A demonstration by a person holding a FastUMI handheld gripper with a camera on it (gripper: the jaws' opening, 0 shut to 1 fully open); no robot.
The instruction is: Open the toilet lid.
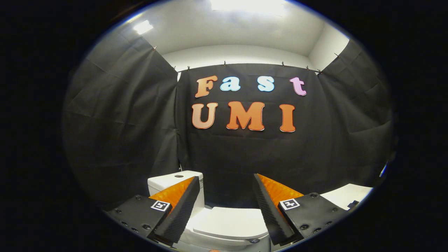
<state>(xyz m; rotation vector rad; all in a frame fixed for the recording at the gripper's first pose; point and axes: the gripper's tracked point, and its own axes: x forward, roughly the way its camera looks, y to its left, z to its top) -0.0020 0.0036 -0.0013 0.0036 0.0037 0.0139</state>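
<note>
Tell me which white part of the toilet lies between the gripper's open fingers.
The closed lid, flat and low between the fingers; the tank stands upright behind one finger.

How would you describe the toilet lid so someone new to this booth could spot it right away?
Against the black cloth wall stands a white toilet with its tank at the back. The toilet lid is the flat white panel lying closed in front of the tank, seen between the open gripper fingers.

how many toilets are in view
1. The toilet sits below and between the open gripper's fingers, lid down, its tank behind the left finger. Its lower part is hidden.
</note>
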